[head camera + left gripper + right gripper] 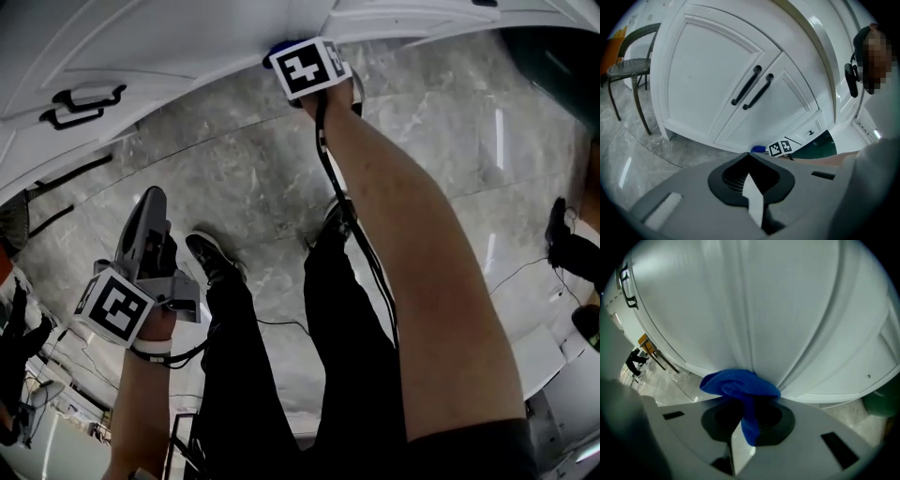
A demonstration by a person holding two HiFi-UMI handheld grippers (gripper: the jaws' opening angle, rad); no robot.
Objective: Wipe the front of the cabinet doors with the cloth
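Right gripper (744, 414): the jaws are clenched on a blue cloth (739, 384). A bunch of it bulges out past the tips and a tail hangs back into the gap between the jaws. The bunched part is pressed against the white front of the cabinet doors (754, 310), low on the panel, where a vertical strip of moulding runs down towards the bottom edge. In the head view I see only a small blue corner of the cloth (277, 50), just above this gripper's marker cube (307, 67), touching the white front. My right arm (403, 244) is stretched out to reach it, with a black cable (326, 155) running along it.

Left gripper (751, 164): the jaws are closed together with nothing held between them. It hangs well back from the cabinet, above the grey marbled floor (234, 178), beside my left leg in black trousers (239, 347). A black shoe (212, 255) stands near it on the floor.

Cabinet, from the left gripper view: two white panelled doors meet at the middle, each with a black bar handle (746, 85), and the two handles sit side by side at the meeting edge. The cloth appears there as a blue patch at the foot of the right-hand door, just beside the right gripper's cube. A dark woven chair (629, 65) stands on the floor to the left of the cabinet.

I cannot tell from these views whether the panel surface is wet or marked.
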